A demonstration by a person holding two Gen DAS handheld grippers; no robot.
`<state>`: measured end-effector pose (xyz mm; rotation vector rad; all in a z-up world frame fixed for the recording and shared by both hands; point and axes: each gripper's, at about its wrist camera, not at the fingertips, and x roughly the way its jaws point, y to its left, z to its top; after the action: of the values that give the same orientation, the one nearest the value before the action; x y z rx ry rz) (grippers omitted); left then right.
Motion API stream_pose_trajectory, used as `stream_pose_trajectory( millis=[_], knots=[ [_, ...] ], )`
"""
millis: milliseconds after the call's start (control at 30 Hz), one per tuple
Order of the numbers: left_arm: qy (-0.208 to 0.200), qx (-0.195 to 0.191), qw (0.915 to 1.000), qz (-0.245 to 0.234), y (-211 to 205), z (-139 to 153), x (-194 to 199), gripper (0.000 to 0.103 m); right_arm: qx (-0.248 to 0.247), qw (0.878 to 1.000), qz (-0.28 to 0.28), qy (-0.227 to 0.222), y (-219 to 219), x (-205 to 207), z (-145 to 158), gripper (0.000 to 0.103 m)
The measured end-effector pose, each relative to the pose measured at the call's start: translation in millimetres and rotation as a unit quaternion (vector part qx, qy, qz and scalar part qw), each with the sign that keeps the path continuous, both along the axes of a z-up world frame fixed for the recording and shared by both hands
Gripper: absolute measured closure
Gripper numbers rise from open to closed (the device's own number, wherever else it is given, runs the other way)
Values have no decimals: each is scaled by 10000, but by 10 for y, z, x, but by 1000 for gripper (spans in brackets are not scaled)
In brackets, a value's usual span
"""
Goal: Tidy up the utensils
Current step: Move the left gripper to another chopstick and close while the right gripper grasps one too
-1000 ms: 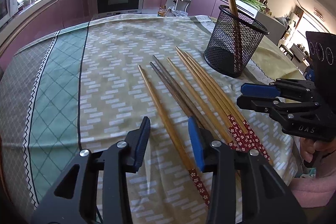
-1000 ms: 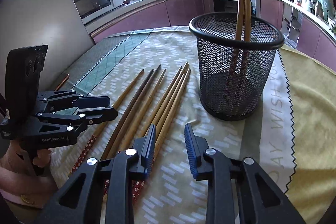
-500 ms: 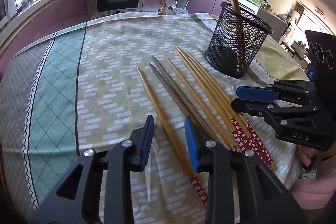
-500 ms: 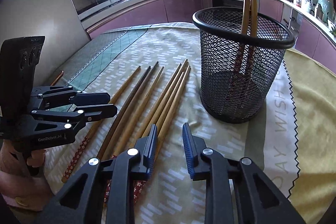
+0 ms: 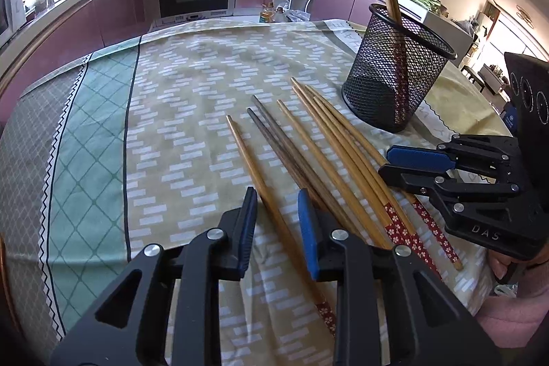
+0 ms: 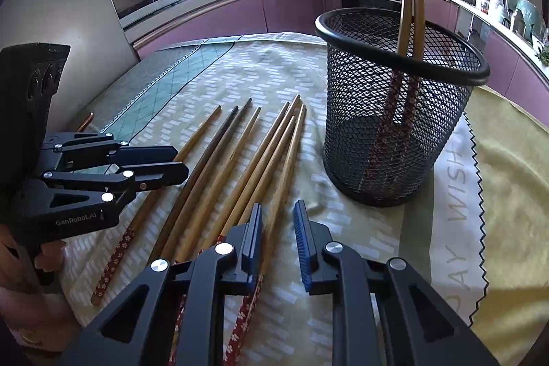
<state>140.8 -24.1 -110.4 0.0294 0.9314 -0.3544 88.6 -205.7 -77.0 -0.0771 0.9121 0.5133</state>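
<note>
While closing jaws, left gripper point(image 5: 277, 204) and right gripper point(image 6: 278, 218) each astride a chopstick point(image 5: 247, 156)

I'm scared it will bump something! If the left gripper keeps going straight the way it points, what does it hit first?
Probably the lone light chopstick between the left gripper's open fingers, lying on the tablecloth. Depth is hard to judge.
</note>
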Motion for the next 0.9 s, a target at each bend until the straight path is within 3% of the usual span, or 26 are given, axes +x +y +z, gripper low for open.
stream_pose_trajectory(
  millis=[133, 200, 333, 600, 900],
  knots=[
    [-26, 48, 10000, 66, -28, -8, 16, 81, 54, 10000, -77, 18, -13, 40, -3, 91],
    [-62, 134, 9998, 144, -42, -10, 20, 89, 133, 9998, -118, 52, -44, 52, -4, 95],
    [-39, -22, 9996, 290, -1, 2, 17, 94, 293, 9993, -215, 106, -138, 58, -2, 97],
    [-99, -266, 9994, 173, 23, 90, -145, 95, 530, 9986, 27, 23, -215, -59, 92, 97],
    [179, -215, 9994, -197, -95, -16, -150, 94, 192, 9989, 386, 209, -72, -65, 37, 96]
  ],
)
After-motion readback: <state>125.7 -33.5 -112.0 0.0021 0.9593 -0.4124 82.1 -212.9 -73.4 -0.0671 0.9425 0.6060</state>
